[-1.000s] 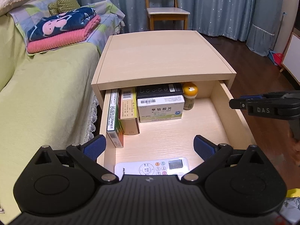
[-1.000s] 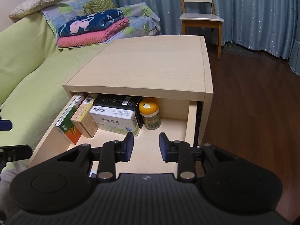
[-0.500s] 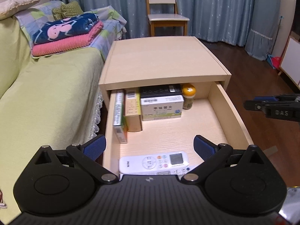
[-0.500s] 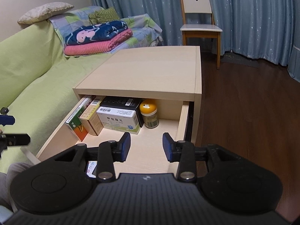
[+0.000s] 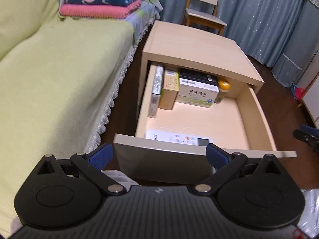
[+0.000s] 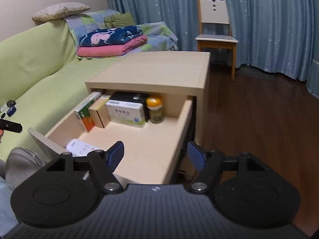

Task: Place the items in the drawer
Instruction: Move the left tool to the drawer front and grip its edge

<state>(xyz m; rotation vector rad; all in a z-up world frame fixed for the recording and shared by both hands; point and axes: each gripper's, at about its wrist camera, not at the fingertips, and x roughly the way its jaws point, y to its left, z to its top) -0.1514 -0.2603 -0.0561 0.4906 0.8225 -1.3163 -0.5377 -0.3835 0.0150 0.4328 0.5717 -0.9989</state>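
Inside pale wood-grain drawer: flat white remote, cardboard boxes; both claws spread, empty.

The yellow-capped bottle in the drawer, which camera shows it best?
Right wrist view: the yellow-capped bottle shows its cap and whole body. In the left wrist view it is smaller, partly tucked under the cabinet top.

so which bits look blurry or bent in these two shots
Left wrist view: remote control and drawer front edge are smeared, cabinet top bows from fisheye. Right wrist view: medicine boxes are soft, curtains curve at the edge.
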